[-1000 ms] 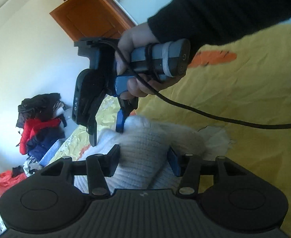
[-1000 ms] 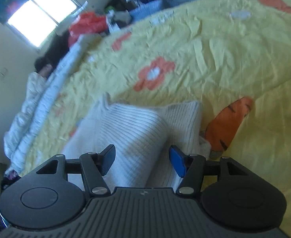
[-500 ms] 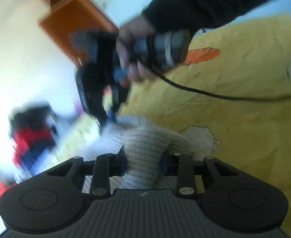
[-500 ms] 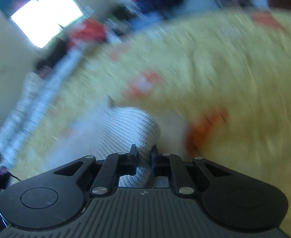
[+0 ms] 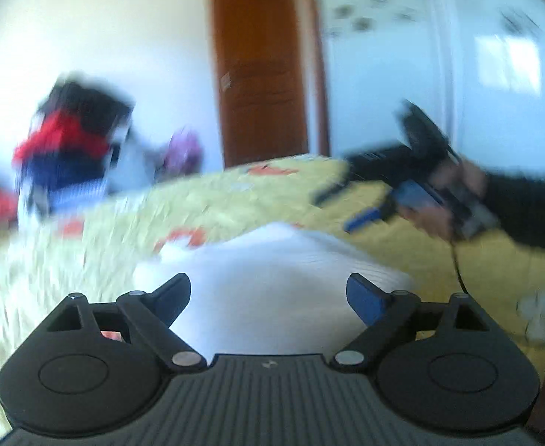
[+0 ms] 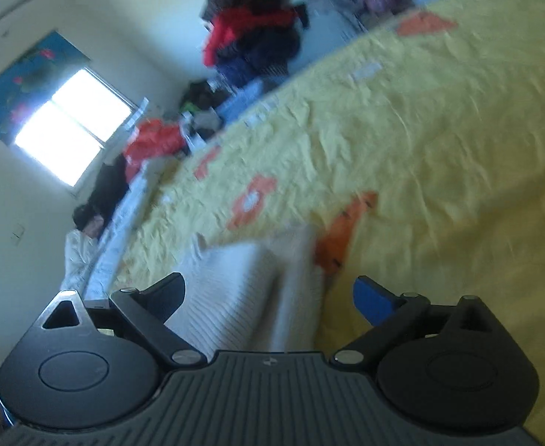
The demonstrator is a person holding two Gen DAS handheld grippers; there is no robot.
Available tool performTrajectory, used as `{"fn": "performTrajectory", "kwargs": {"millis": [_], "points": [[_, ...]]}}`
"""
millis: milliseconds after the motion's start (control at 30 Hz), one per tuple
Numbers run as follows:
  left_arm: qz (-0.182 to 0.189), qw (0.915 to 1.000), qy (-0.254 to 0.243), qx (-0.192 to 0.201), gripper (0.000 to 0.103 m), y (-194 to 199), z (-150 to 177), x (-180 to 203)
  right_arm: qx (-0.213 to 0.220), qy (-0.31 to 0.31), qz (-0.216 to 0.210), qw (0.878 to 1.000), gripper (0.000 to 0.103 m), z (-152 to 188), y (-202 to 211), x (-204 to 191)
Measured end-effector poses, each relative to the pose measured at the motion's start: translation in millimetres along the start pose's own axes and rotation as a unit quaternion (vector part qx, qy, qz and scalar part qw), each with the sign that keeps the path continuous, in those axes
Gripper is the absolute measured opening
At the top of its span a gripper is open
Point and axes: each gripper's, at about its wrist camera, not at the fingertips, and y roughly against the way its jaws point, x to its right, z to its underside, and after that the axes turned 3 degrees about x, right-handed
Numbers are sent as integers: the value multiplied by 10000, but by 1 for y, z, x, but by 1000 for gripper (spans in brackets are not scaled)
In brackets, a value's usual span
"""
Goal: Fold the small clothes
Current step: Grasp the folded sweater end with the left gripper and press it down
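A white knitted garment lies folded on the yellow bedspread; it also shows in the right wrist view. My left gripper is open and empty just above the garment. My right gripper is open and empty above the garment's right edge. In the left wrist view the right gripper hangs open over the bed at the right, held by a hand in a black sleeve. Both views are blurred by motion.
A pile of red, black and blue clothes lies beyond the bed's far edge, also in the left wrist view. A brown wooden door, a white wardrobe and a bright window line the walls.
Both grippers were shut on folds of the garment half a second ago; now both are open and have pulled back and up. The garment lies flat.
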Motion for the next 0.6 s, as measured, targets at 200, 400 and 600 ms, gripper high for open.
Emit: {"fn": "performTrajectory", "kwargs": {"millis": [200,400,600], "points": [[182,9382,3284,-1076,98,-75,31,-116,-668,-217,-244,9972,95,17,-33,5],[886,8592,4822,-1461,89,-134,56,-134,-763,-57,-337,9965,91,38,-47,-20],[674,8903,4238,-1523,54,-121,31,-128,-660,316,-157,9972,57,50,-42,-57]]}}
